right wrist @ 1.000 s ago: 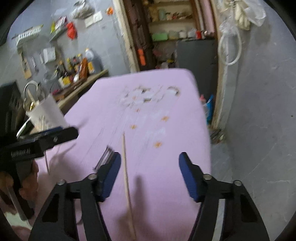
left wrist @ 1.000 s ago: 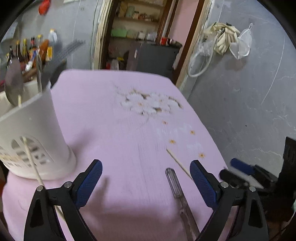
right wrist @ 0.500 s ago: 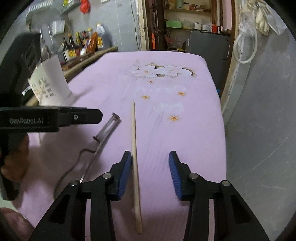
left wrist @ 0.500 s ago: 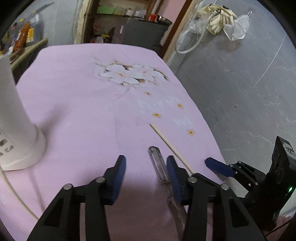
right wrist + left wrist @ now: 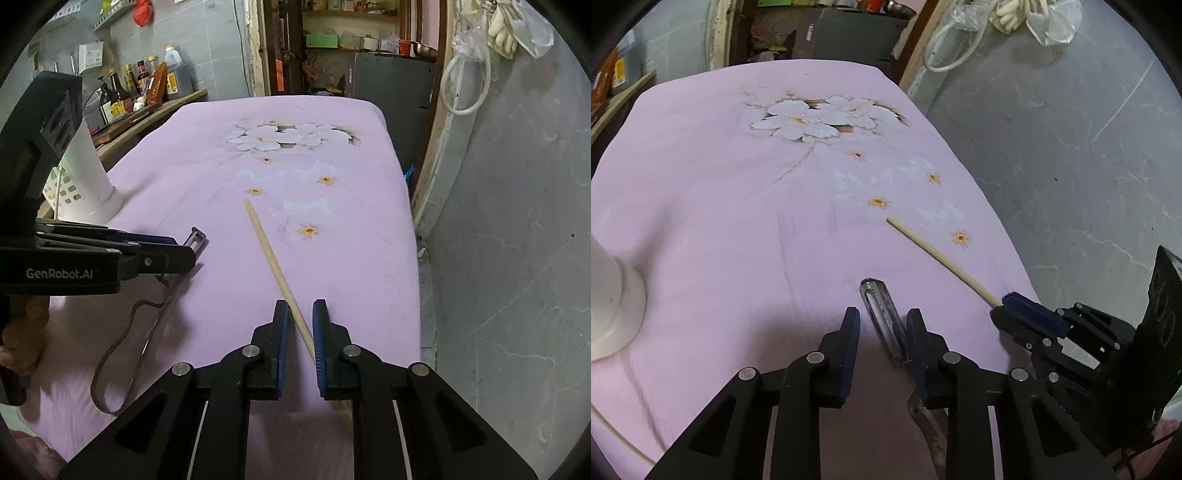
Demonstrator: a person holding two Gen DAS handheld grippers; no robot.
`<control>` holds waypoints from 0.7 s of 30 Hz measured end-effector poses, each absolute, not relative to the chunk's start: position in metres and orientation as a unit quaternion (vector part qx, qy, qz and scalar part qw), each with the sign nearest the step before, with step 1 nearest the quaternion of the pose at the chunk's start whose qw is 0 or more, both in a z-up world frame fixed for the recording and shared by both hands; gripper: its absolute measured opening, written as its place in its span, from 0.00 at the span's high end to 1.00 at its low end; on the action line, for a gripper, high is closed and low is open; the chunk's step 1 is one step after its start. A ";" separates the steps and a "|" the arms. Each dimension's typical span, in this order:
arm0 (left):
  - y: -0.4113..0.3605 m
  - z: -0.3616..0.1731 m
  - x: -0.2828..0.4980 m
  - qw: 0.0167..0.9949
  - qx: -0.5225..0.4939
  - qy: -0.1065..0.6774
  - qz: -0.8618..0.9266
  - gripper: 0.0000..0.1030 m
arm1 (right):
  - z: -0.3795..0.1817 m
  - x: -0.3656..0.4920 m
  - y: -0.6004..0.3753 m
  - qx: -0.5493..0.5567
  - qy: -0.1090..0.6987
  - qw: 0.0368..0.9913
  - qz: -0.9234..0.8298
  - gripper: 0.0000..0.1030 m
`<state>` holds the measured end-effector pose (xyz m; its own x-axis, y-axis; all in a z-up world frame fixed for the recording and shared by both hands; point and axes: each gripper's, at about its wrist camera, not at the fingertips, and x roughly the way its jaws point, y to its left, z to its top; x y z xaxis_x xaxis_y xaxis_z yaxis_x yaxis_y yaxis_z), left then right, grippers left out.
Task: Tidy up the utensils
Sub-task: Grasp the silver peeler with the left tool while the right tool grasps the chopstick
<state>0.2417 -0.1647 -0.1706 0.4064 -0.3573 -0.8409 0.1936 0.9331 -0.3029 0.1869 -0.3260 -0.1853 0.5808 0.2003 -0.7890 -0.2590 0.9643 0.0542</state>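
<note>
Both tongs are working low over the pink flowered cloth [image 5: 701, 206].

Left gripper [image 5: 882, 328]: jaws have just been closing, now narrow. The metal peeler [image 5: 882, 314] is lying between the pads, its head poking out toward frame centre and its handle running down under the right-hand finger. The right pad is sitting against the blade frame; there's a gap showing on the left pad side, so it's not clamping yet. In the right wrist view the peeler [image 5: 192, 240] is sticking out past the left tong's tip at mid-left, looped handle trailing to lower left.

Right gripper [image 5: 301, 325]: jaws have also just been closing, nearly together around the wooden chopstick [image 5: 273, 258]. The stick is running diagonally from frame centre down between the pads; I can't tell if both pads are actually pressing it.

White utensil holder [image 5: 88, 184] is standing at upper left on the cloth, well apart from both utensils.
</note>
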 end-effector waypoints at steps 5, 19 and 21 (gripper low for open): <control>-0.173 -0.170 0.245 0.833 -0.050 0.523 -0.171 0.83 | -0.185 0.194 -0.329 -0.022 0.447 0.883 0.140 0.89; -0.135 -0.164 0.237 0.825 -0.109 0.539 -0.129 0.87 | -0.183 0.246 -0.298 -0.048 0.484 0.847 0.216 0.89; -0.132 -0.165 0.238 0.818 -0.117 0.546 -0.135 0.87 | -0.183 0.257 -0.286 -0.066 0.493 0.839 0.220 0.88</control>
